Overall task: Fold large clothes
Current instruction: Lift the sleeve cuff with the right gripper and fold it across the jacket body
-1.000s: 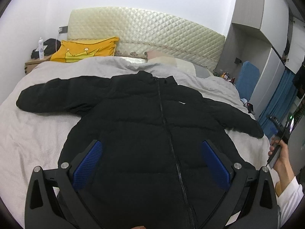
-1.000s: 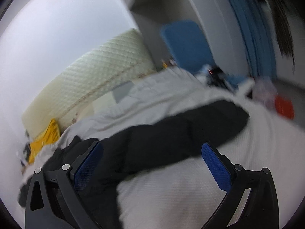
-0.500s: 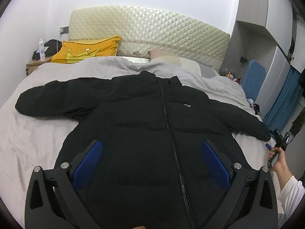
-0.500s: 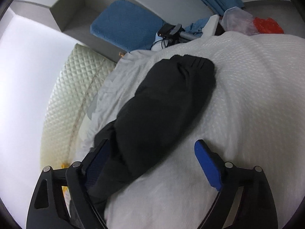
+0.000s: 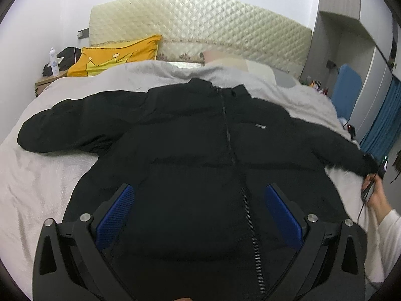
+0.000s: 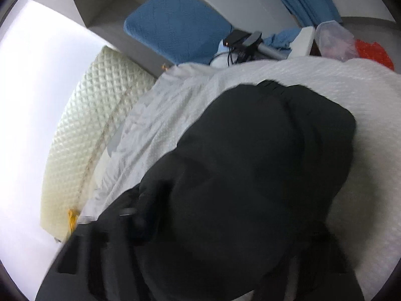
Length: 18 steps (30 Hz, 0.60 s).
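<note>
Black jacket (image 5: 200, 165) lies face up and zipped on the bed (image 5: 45, 175), both sleeves flung out wide, collar toward the headboard (image 5: 200, 32). The left gripper (image 5: 198, 215) hovers over the lower front of it with jaws spread and blue pads clear of the cloth, nothing between them. Over at the far sleeve end, the right gripper (image 6: 213, 263) is right on top of the cuff (image 6: 300, 115), jaws closing with the sleeve bunched between them; the fabric swallows the view, so whether the pads have bitten yet I cannot tell. In the left view the person's hand (image 5: 376, 195) sits at that same cuff. Here is the risk as I judge it: this is thick, slick-looking padding, and a pinch that catches only the outer shell could slide off the moment the sleeve is swung across the chest. Grab too near the tip and the sleeve may droop and twist rather than fold flat. Pull hard and the whole jacket could drag across the sheet, since the left gripper is not pinning it. The sheet itself might get caught in the bite too.
</note>
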{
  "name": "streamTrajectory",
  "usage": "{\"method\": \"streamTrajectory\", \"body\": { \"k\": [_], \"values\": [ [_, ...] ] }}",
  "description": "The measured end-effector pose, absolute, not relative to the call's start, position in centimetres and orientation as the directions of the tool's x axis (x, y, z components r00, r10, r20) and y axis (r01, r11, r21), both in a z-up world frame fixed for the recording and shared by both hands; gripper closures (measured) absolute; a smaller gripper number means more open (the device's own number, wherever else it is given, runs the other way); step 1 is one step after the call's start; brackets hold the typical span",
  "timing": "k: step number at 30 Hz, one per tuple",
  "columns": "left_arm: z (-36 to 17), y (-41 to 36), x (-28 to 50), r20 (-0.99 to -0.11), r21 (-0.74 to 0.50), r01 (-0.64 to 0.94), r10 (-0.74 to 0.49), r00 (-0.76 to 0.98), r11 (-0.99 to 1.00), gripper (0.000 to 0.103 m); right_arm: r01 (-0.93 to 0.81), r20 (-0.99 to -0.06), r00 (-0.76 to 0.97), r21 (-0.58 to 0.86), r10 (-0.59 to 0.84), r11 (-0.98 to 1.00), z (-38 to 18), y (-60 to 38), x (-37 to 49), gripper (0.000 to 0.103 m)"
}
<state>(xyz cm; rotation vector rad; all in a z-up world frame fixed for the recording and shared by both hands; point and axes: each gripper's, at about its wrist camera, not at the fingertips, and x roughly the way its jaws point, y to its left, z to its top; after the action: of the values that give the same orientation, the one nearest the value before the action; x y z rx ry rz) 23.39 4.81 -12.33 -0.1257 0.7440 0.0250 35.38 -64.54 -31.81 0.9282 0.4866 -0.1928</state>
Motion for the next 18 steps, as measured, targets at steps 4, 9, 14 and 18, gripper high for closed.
{"method": "streamTrajectory", "body": {
  "k": [4,9,14,18],
  "values": [
    [-12.4,5.2,23.6,-0.672,-0.077,-0.075,0.004,0.741,0.994,0.000,0.358,-0.486,0.874,0.640,-0.003,0.680,-29.4,-63.6,35.4,0.089],
    [-11.7,6.1,23.2,-0.670,-0.047,-0.089,0.035,0.741,0.995,0.000,0.358,-0.454,0.888,0.597,-0.066,0.718,-24.8,-63.0,33.7,0.096],
    [-10.2,7.1,21.9,-0.645,-0.034,-0.088,0.046,0.763,0.995,0.000,0.336,-0.411,0.905,0.529,-0.111,0.780,-18.2,-60.5,32.9,0.096],
    [-9.1,7.9,20.7,-0.623,0.005,-0.088,0.072,0.779,0.996,0.000,0.300,-0.376,0.919,0.481,-0.115,0.824,-11.9,-56.8,32.7,0.096]
  ]
}}
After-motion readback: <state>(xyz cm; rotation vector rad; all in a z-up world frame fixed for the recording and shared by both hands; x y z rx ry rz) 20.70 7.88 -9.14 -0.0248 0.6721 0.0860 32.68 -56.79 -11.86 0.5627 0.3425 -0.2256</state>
